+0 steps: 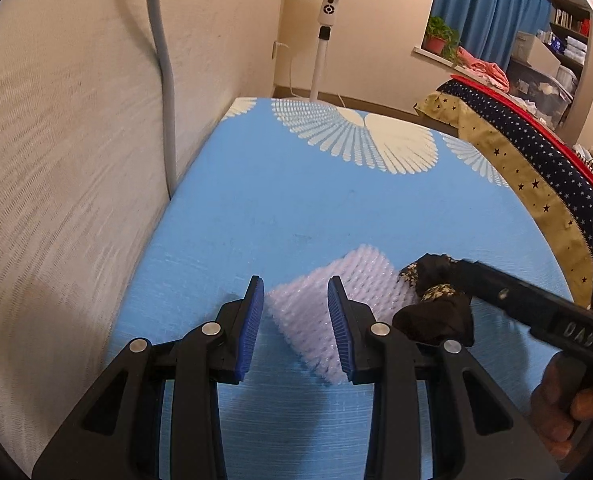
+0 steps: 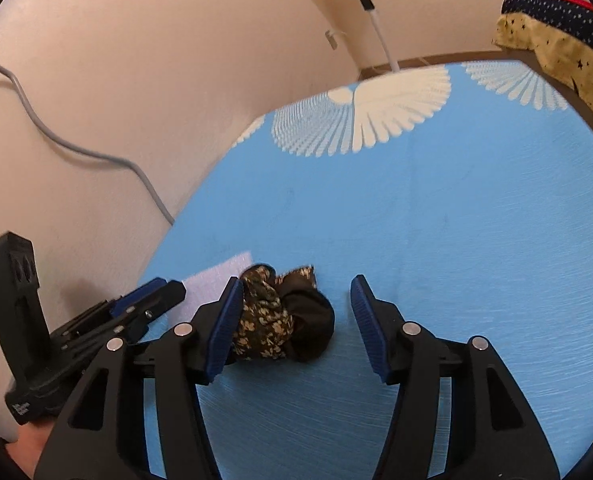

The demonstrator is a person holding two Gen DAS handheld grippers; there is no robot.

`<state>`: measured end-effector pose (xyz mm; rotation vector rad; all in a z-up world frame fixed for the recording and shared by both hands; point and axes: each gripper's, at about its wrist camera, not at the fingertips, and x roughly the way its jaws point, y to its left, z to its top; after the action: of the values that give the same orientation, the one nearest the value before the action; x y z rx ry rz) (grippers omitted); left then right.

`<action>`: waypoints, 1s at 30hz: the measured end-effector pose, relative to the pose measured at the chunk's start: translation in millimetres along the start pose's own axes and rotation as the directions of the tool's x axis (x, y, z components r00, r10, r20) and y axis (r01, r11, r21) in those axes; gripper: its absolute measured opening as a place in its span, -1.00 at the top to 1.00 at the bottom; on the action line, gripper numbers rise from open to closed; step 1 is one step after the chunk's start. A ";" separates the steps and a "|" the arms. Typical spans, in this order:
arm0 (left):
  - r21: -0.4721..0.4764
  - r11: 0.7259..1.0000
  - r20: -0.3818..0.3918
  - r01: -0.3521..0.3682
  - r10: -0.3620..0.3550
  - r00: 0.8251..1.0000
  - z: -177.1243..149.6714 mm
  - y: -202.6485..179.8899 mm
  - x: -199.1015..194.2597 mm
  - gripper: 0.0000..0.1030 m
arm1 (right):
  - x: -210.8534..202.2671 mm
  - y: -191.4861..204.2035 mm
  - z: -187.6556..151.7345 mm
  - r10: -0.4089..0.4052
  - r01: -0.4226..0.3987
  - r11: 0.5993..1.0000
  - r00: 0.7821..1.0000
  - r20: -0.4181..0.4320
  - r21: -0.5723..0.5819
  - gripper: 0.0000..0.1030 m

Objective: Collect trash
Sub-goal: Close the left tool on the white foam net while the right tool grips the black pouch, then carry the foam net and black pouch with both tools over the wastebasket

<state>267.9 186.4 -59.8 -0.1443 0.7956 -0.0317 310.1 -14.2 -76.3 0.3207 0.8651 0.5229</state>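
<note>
Trash is lying in two pieces on the blue mattress cover (image 1: 256,200) in front of me: a white foam net sleeve (image 1: 336,300) and, just beside it on its right, a crumpled black wrapper with a gold floral print (image 2: 284,320). The two are touching where their edges meet.

I am holding my left gripper (image 1: 296,320) low over the foam sleeve, its blue pads (image 1: 252,328) standing apart, one on each side of the sleeve's near corner. The pads are not pressing on it as far as I can see; there is a gap on the left side, while the right pad is hiding part of the foam behind it.

I am aiming my right gripper (image 2: 296,324) at the wrapper. Its jaws are standing wide apart. The wrapper is sitting between them, right against the left pad (image 2: 226,328) and well clear of the right one, and resting on the cover rather than being gripped. In the left wrist view that gripper is reaching in from the right with a fingertip at the wrapper.

The cover, printed with white feather fans (image 1: 360,136), is running alongside a pale wall (image 1: 76,160) with a grey cable (image 1: 164,80) down it. A white pedestal fan (image 1: 328,8) is standing beyond the far end, and star-patterned bedding (image 1: 536,152) is lying to the right.
</note>
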 end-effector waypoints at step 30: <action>0.009 0.999 0.074 0.039 -0.040 0.996 15.9 -28.3 -39.6 0.86 | -74.1 0.2 4.4 -0.104 0.109 0.993 0.990 0.099 -0.045 0.81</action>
<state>252.2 163.6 -16.7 -0.1528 0.7185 -0.0668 273.8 -55.5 -26.5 0.2508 0.7697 0.4258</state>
